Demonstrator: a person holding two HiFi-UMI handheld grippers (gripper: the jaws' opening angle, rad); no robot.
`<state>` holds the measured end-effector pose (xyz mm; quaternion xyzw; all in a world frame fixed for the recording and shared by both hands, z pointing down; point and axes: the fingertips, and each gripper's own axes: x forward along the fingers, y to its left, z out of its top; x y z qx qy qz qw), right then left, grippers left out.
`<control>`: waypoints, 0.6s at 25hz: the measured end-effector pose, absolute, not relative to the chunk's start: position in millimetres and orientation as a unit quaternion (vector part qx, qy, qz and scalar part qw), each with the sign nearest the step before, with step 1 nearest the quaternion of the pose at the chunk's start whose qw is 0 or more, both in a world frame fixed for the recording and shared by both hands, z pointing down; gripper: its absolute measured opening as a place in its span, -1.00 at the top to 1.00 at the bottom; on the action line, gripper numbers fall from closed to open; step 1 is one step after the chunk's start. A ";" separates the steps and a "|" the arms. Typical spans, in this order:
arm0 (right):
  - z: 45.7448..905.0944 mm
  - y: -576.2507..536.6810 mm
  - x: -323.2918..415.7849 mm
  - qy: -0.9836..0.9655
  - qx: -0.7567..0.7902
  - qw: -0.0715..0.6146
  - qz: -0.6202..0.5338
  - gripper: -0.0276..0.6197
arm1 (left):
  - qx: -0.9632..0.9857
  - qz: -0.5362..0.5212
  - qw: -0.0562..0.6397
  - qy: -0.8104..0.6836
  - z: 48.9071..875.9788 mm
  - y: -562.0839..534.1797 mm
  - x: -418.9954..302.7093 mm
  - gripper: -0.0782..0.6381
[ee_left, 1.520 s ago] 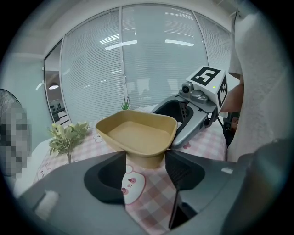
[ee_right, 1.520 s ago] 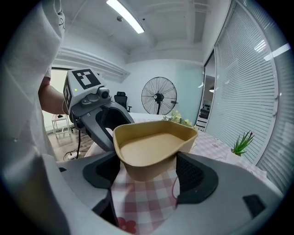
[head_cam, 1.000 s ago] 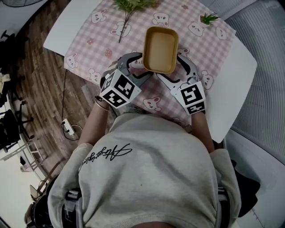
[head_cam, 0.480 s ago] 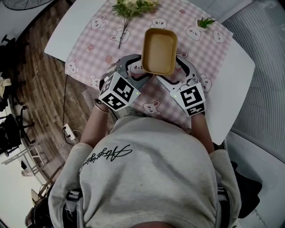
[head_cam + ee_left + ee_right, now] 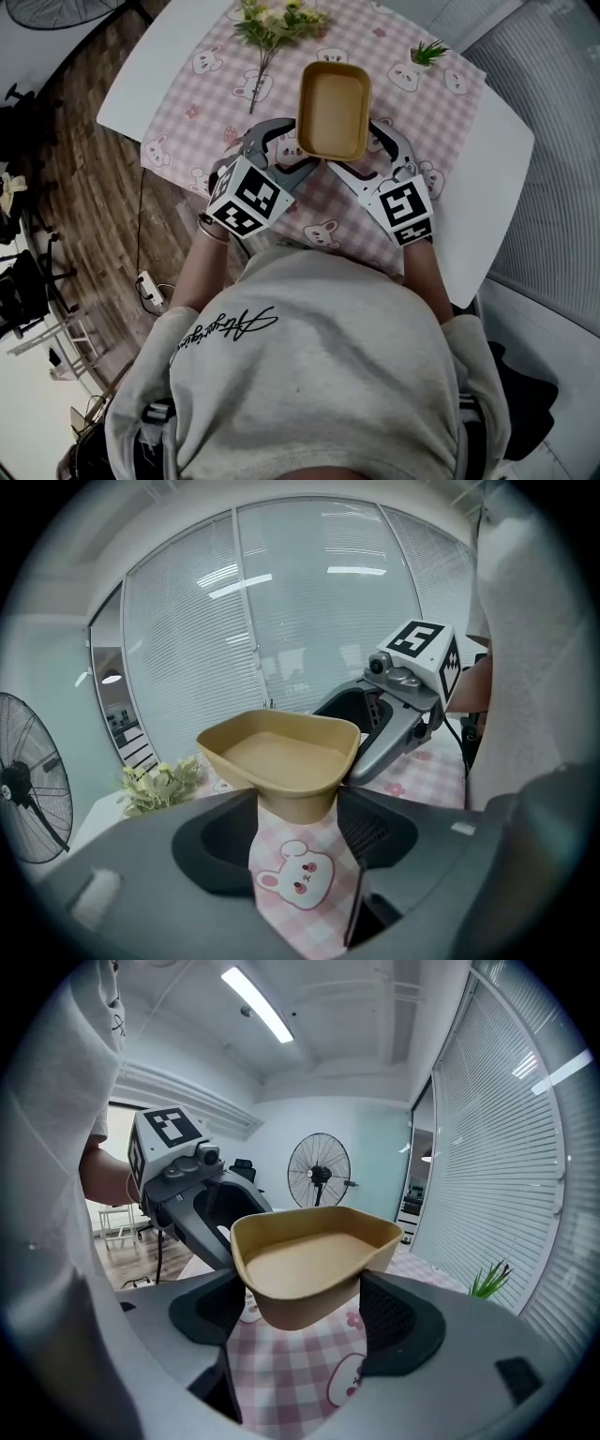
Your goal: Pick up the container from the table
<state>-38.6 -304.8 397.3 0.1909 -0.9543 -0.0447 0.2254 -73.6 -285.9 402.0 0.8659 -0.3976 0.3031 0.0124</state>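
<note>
We see a white table (image 5: 497,187) with rounded corners. A pink checked cloth (image 5: 450,112) printed with small rabbits lies across its middle, so the white top shows at both ends. At the far edge of the cloth lies a bunch of flowers (image 5: 267,21), its stem pointing toward the near side, and a small green plant (image 5: 428,49) is near the far right corner.
</note>
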 end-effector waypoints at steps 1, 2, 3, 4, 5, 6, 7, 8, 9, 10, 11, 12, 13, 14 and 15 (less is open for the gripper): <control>396.0 -305.9 -39.2 -0.954 0.191 0.224 -0.045 -0.26 | 0.866 0.302 0.012 -0.397 400.7 -287.0 -74.2 0.05; 394.7 -306.6 -39.6 -0.955 0.192 0.223 -0.044 -0.26 | 0.867 0.301 0.013 -0.397 399.5 -287.8 -74.5 0.05; 393.3 -307.0 -39.5 -0.955 0.192 0.221 -0.042 -0.26 | 0.868 0.300 0.013 -0.396 398.1 -288.2 -74.4 0.05; 391.7 -307.2 -39.3 -0.956 0.192 0.218 -0.040 -0.26 | 0.868 0.299 0.013 -0.396 396.2 -288.4 -74.2 0.05; 389.8 -307.5 -38.9 -0.957 0.192 0.216 -0.039 -0.26 | 0.868 0.299 0.011 -0.396 394.0 -288.6 -74.0 0.05; 387.7 -308.0 -38.7 -0.957 0.192 0.214 -0.039 -0.26 | 0.868 0.300 0.007 -0.396 391.6 -289.0 -73.9 0.05; 385.9 -308.8 -38.7 -0.957 0.192 0.212 -0.040 -0.26 | 0.867 0.301 0.004 -0.396 389.5 -289.8 -73.9 0.05; 384.4 -310.0 -38.6 -0.958 0.193 0.210 -0.041 -0.26 | 0.867 0.302 0.001 -0.397 387.9 -291.1 -73.8 0.05; 383.3 -311.6 -38.4 -0.958 0.194 0.208 -0.041 -0.26 | 0.867 0.302 -0.001 -0.397 386.7 -292.7 -73.5 0.05; 382.1 -313.1 -38.1 -0.958 0.194 0.207 -0.042 -0.26 | 0.867 0.302 -0.003 -0.397 385.5 -294.2 -73.1 0.05; 380.3 -314.0 -37.9 -0.958 0.195 0.206 -0.043 -0.26 | 0.867 0.301 -0.003 -0.397 383.9 -295.1 -72.9 0.05; 377.8 -313.9 -38.1 -0.958 0.195 0.206 -0.044 -0.26 | 0.868 0.300 -0.004 -0.396 381.6 -295.1 -73.2 0.05; 374.8 -313.1 -38.7 -0.958 0.195 0.205 -0.046 -0.26 | 0.868 0.299 -0.004 -0.397 378.8 -294.4 -74.1 0.05; 371.9 -312.3 -39.4 -0.958 0.195 0.204 -0.049 -0.26 | 0.867 0.299 -0.003 -0.398 376.3 -293.4 -75.4 0.05; 369.6 -311.7 -39.8 -0.958 0.195 0.204 -0.050 -0.26 | 0.867 0.299 -0.002 -0.399 374.7 -292.6 -76.5 0.05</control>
